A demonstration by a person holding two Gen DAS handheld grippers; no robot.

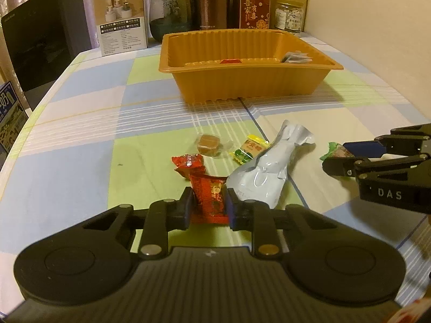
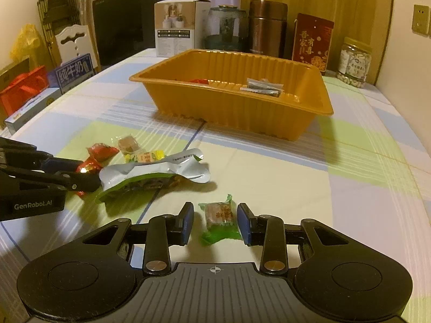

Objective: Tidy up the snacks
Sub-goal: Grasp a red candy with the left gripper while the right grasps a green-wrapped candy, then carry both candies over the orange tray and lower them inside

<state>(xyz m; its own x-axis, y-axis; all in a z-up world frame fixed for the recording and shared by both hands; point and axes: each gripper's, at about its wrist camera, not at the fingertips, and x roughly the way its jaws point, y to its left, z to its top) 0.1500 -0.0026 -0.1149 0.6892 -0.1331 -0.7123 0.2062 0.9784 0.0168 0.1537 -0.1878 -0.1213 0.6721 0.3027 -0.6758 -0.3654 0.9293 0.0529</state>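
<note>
My left gripper (image 1: 209, 202) is shut on a red snack packet (image 1: 208, 193) that lies on the checked tablecloth. Just right of it is a silver pouch (image 1: 264, 172), and behind it a second red packet (image 1: 188, 162), a brown jelly candy (image 1: 207, 145) and a yellow-green candy (image 1: 247, 149). My right gripper (image 2: 215, 220) is open around a green-wrapped candy (image 2: 219, 215); its pads stand clear of the wrapper on both sides. The orange tray (image 1: 242, 66) stands farther back and holds a red packet (image 1: 230, 61) and dark sachets (image 1: 296, 57).
Along the table's back edge stand a white box (image 1: 121, 18), a glass jar (image 1: 169, 8), a brown flask (image 1: 210, 2), a red pouch (image 1: 254, 6) and a nut jar (image 1: 289, 17). A black chair (image 1: 43, 40) is at the left, a wall at the right.
</note>
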